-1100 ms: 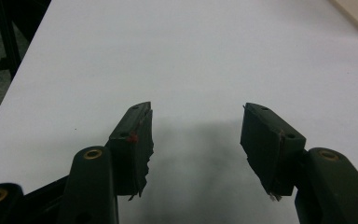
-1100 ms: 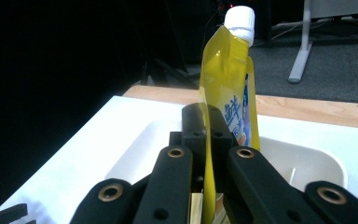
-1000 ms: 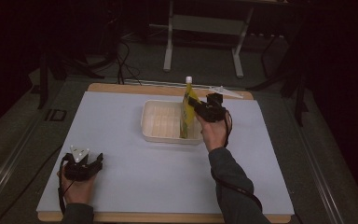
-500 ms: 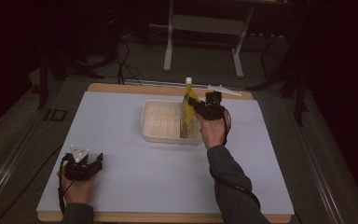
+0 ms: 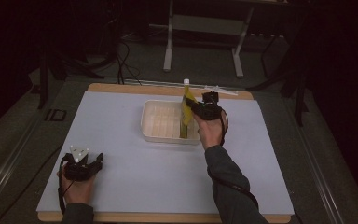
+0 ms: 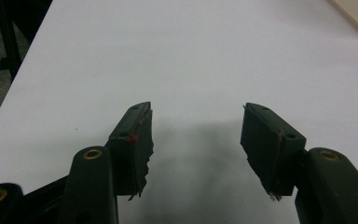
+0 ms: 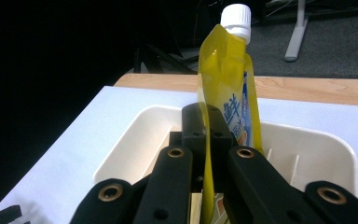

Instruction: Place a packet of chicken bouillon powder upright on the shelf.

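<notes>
Right gripper (image 7: 204, 140) clamped on yellow spouted pouch (image 7: 228, 88), held upright over the right end of the white tray (image 5: 154, 122). Left gripper (image 6: 196, 140) jaws apart, empty, on bench (image 5: 121, 186) well apart from tray

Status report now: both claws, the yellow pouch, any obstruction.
Right claw shut on yellow pouch, upright over white tray. Left claw open, on the table. Nothing in the way.

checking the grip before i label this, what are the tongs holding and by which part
The right tongs pinch the yellow spouted pouch by its thin side edge, mid-height, upright over the white tray. The left tongs are open and hold nothing.
</notes>
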### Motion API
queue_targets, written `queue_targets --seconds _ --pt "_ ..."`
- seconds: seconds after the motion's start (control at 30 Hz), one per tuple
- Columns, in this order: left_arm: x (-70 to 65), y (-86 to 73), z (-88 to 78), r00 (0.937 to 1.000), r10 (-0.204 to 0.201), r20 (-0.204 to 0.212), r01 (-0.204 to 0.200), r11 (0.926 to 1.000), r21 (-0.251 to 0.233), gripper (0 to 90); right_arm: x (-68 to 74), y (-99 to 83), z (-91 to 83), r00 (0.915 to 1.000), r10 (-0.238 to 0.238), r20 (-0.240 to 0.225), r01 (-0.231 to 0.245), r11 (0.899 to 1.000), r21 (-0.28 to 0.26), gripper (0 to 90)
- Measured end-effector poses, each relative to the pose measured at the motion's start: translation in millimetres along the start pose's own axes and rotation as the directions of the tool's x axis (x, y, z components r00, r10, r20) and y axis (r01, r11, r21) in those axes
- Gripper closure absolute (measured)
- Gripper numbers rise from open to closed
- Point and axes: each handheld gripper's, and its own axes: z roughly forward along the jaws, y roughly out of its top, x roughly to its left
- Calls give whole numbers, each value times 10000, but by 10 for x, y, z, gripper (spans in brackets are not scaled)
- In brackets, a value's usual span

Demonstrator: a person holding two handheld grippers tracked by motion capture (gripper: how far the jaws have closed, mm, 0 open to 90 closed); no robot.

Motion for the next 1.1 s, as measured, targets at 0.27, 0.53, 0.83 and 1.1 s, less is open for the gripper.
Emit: queue_targets --seconds 0.27,0.53,0.83,1.1 --pt "0 0 -2 10000 -8 1 8 10000 -8 435 13 -10 24 10000 21 46 -22 9999 109 900" --pt "0 0 -2 10000 -7 6 7 10000 -7 435 15 -11 46 10000 10 90 -12 9999 170 900" --pt "-1 0 -2 10000 -2 3 2 10000 -14 435 17 11 74 9999 22 169 -27 9996 297 900" --pt "-2 0 -4 10000 15 -1 -15 10000 -16 435 20 8 80 9998 -63 183 57 9994 339 900"
